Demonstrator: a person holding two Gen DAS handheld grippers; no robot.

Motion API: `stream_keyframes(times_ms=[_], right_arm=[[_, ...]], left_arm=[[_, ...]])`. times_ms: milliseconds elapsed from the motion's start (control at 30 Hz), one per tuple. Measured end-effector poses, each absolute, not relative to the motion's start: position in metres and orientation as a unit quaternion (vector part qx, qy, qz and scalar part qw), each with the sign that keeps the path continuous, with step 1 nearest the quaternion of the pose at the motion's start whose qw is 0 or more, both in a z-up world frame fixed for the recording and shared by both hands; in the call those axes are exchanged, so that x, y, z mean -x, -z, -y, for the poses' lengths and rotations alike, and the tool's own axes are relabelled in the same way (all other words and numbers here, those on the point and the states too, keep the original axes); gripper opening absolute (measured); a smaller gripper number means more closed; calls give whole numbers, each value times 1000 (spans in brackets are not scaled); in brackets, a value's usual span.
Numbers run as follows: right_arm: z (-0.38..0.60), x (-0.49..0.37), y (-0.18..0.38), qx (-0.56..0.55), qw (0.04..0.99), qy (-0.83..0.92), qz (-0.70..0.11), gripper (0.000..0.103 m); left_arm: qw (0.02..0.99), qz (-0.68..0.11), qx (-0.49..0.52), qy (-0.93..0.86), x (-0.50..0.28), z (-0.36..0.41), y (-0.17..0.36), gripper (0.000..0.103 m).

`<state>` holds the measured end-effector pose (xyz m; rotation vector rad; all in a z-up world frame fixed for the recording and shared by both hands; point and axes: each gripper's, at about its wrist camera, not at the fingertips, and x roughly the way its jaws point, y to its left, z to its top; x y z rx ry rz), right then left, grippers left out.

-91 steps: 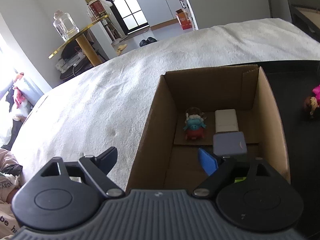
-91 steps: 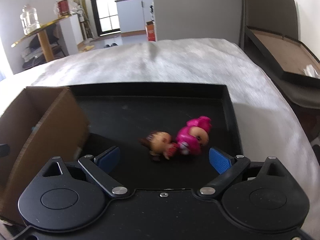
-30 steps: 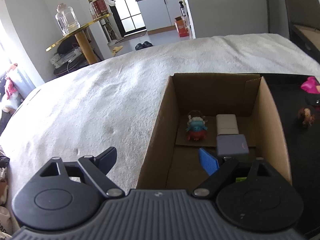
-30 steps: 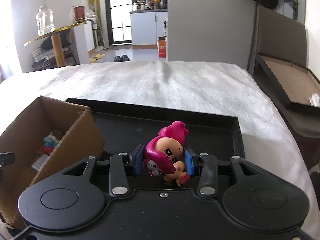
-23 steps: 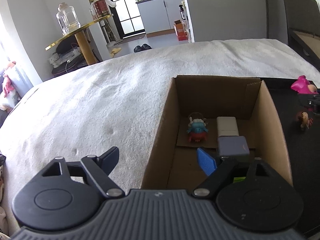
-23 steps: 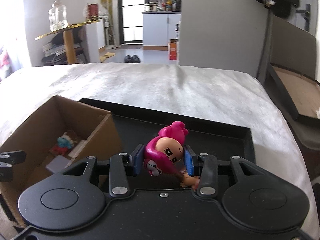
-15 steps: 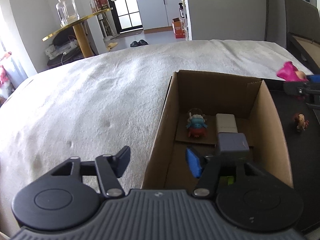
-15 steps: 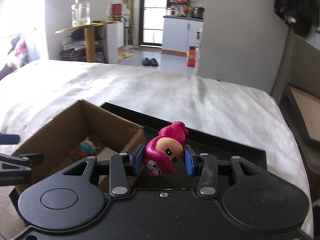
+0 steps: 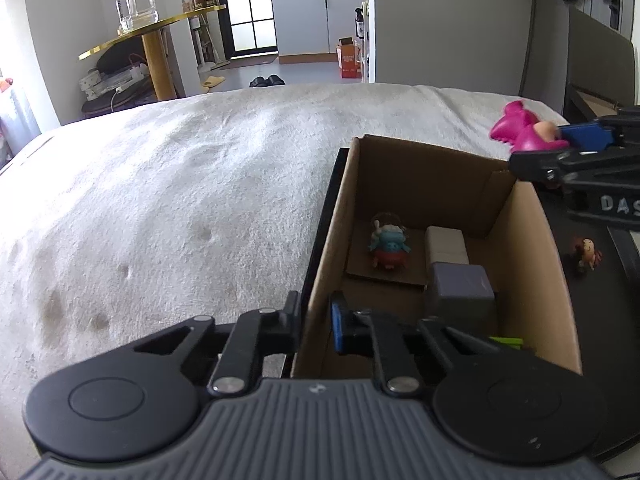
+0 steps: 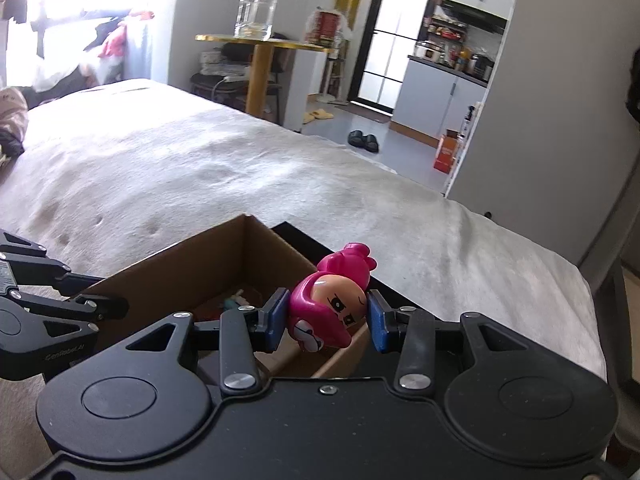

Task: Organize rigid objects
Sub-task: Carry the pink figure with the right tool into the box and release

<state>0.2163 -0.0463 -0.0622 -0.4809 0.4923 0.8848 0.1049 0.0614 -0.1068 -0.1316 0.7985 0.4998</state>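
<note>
Since three seconds back: right tongs (image 10: 327,320) went from spread over the black tray to pinching the pink-haired plastic doll figure (image 10: 332,306) by its head, lifted and carried to the right wall of the brown cardboard box (image 9: 532,256). Left tongs (image 9: 316,320) were spread at the box's near left corner; now pressed onto that left wall, one finger outside, blue pad inside, apparently bracing it.

Doll is in the air, just above the box's right edge, not yet over the interior as far as I can judge. Small brown-haired figure (image 9: 586,254) remains on the black tray (image 9: 624,288), right of the box. Inside the box: blue-and-red cartoon figure (image 9: 389,245), white block (image 9: 446,245), grey-purple block (image 9: 460,286).

Risks:
- Grip is on a rounded head, doll tilted; could rotate or pop out before it clears the wall.
- Early release: lands on the rim, bounces back to the tray or onto the white bed cover (image 9: 180,184).
- Box sits on soft bedding; a knock from the right tongs could tip it if the left hold slips.
</note>
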Motion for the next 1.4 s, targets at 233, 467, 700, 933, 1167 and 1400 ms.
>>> stream_keyframes(times_ms=[233,467,700,933,1167,1400], right_arm=[[25,-206,67,253,830,-441,-231,41],[12,-191,72,262,810,-469,-236,42],[15,-188,72,264,815,-456,-243,49],[39,-195,70,248,835,-421,-251,62],[63,-198,69,224,852,-400,-255,70],[77,-205,72,212,862,-382,-255,75]], left_arm=[[894,-378,75,-229,-101,-67,106,13],[896,-375,86,-222,-98,-72,108,12],[895,-376,89,-222,-98,-73,109,13],[893,-381,80,-228,-100,-70,107,13],[892,-379,66,-236,-103,-62,100,13],[886,-390,64,-243,-109,-59,98,23]])
